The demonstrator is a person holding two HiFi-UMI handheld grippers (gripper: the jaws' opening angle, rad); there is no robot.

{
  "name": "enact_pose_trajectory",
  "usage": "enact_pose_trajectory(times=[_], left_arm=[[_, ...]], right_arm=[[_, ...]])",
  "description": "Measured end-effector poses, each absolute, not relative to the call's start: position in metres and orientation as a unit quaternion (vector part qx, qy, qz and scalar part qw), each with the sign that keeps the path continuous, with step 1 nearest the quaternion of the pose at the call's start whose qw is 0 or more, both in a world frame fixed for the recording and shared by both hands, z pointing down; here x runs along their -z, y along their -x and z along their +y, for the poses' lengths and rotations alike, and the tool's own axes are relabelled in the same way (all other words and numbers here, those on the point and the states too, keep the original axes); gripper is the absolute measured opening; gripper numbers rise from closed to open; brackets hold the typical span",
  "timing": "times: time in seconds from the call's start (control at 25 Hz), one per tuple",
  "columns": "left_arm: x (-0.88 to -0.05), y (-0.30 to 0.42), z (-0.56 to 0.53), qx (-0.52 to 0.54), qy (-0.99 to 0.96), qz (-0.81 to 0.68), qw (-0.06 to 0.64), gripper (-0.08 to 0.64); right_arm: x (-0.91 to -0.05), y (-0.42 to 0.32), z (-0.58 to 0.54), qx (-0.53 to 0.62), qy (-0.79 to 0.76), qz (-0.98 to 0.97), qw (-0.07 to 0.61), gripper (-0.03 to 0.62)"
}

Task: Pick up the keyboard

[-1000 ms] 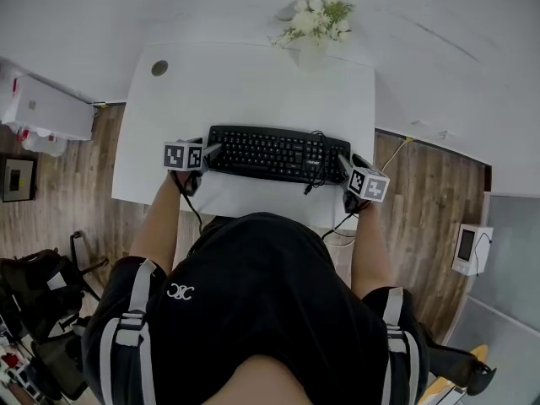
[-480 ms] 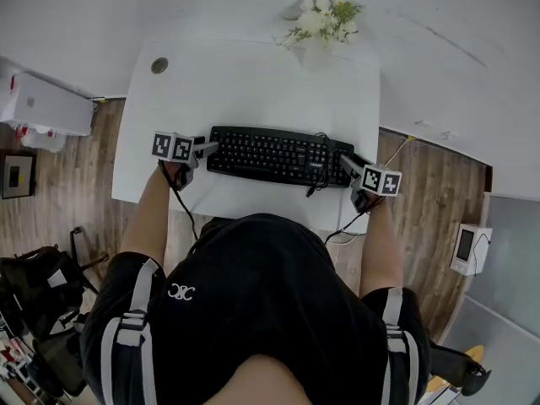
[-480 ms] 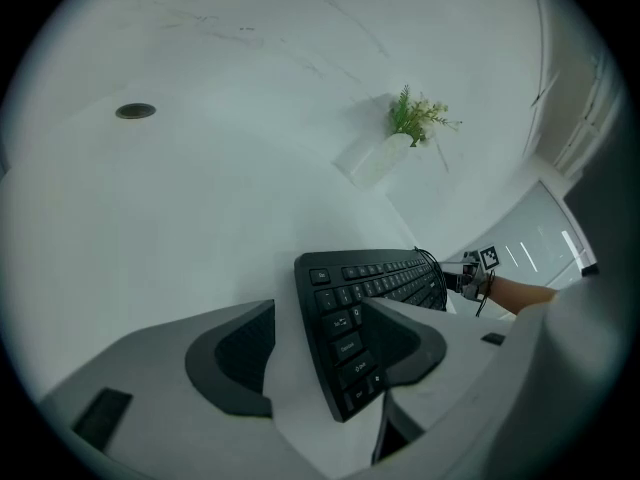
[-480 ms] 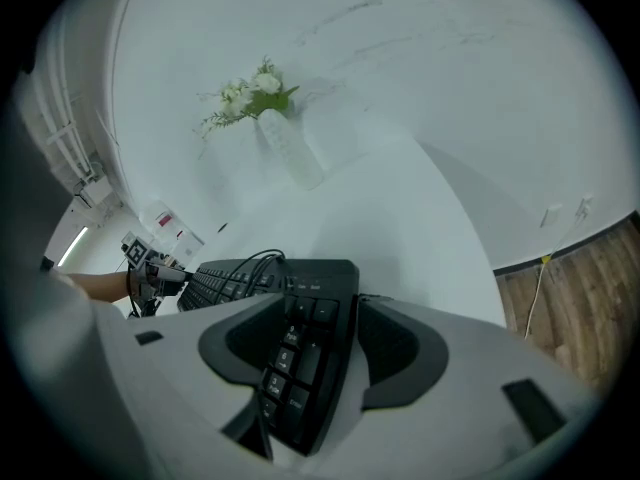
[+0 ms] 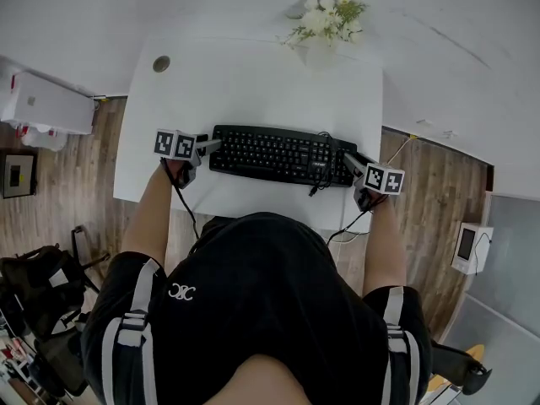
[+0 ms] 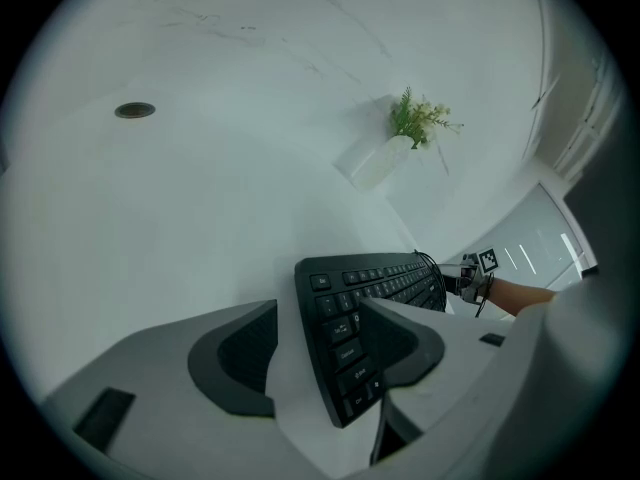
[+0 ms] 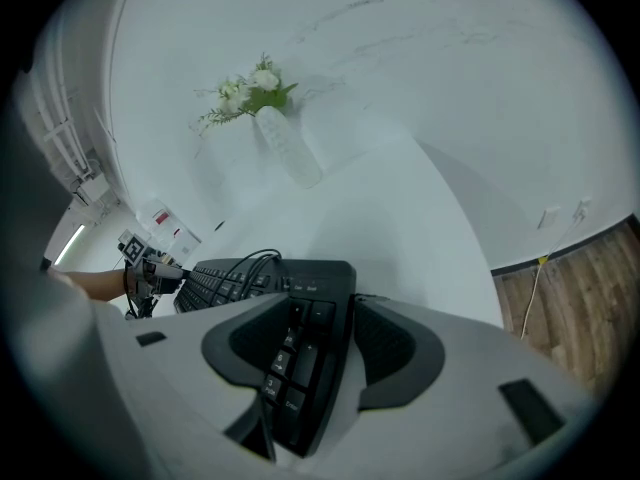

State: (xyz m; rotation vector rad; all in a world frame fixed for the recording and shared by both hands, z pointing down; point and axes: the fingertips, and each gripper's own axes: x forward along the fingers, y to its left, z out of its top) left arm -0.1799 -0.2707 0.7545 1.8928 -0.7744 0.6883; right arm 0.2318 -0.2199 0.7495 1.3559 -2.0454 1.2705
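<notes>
White vase of flowers [image 5: 316, 36] at far edge of table [image 5: 253, 83] — wood floor [image 5: 67, 201] around

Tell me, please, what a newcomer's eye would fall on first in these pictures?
The black keyboard stands out, lying across the near part of the white table. The left gripper and right gripper each have one end of it between jaws that have just been closing, not yet clearly gripping. A vase of white flowers stands at the table's far edge.
</notes>
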Motion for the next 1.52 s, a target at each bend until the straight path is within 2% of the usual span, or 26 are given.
enact_pose_trajectory(times=[0.24, 0.48, 0.92, 1.32, 1.52], left_arm=[[-0.757, 0.173, -0.275, -0.302, -0.776, -0.309, 0.459, 0.261], [-0.750, 0.163, -0.282, -0.278, -0.781, -0.305, 0.468, 0.256], [-0.761, 0.160, -0.287, -0.343, -0.763, -0.332, 0.436, 0.212], [-0.760, 0.161, -0.285, -0.302, -0.759, -0.341, 0.465, 0.186], [-0.752, 0.166, -0.274, -0.297, -0.764, -0.354, 0.451, 0.186]], right_arm=[[-0.750, -0.232, -0.219, -0.452, -0.489, -0.722, 0.187, 0.210], [-0.749, -0.230, -0.220, -0.453, -0.489, -0.722, 0.187, 0.210], [-0.751, -0.233, -0.221, -0.462, -0.497, -0.713, 0.178, 0.202], [-0.751, -0.233, -0.223, -0.491, -0.493, -0.699, 0.163, 0.181], [-0.745, -0.228, -0.214, -0.494, -0.482, -0.706, 0.160, 0.181]])
